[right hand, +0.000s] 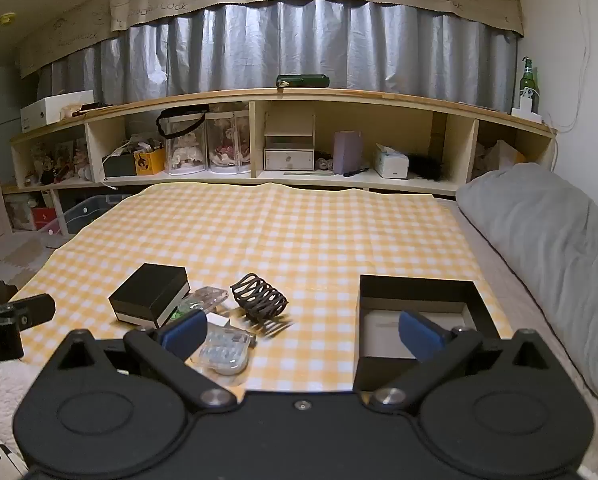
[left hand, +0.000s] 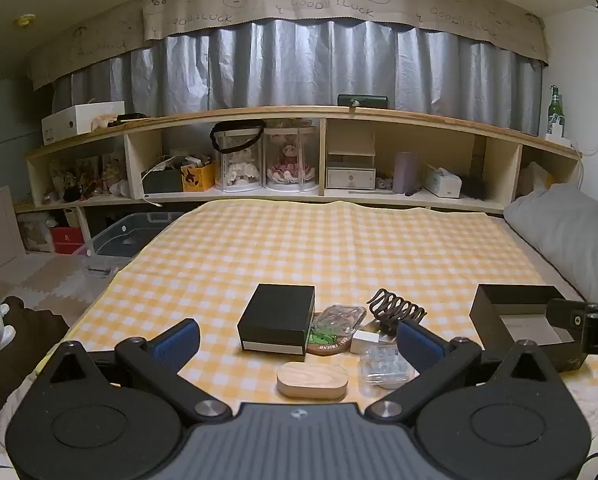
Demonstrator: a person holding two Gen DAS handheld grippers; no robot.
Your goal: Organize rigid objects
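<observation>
A: Two grippers hover over the yellow checked cloth [left hand: 299, 248] on the bed, left gripper [left hand: 299, 340] and right gripper [right hand: 303, 332], jaws of both spread wide with nothing gripped.

B: And the things?

A: The closed black box [left hand: 277, 320], hair claw [left hand: 395, 308], wooden case [left hand: 311, 380] and two clear plastic cases lie clustered (some touching). The open black box [right hand: 419, 312] sits apart, ahead of the right gripper.
</observation>
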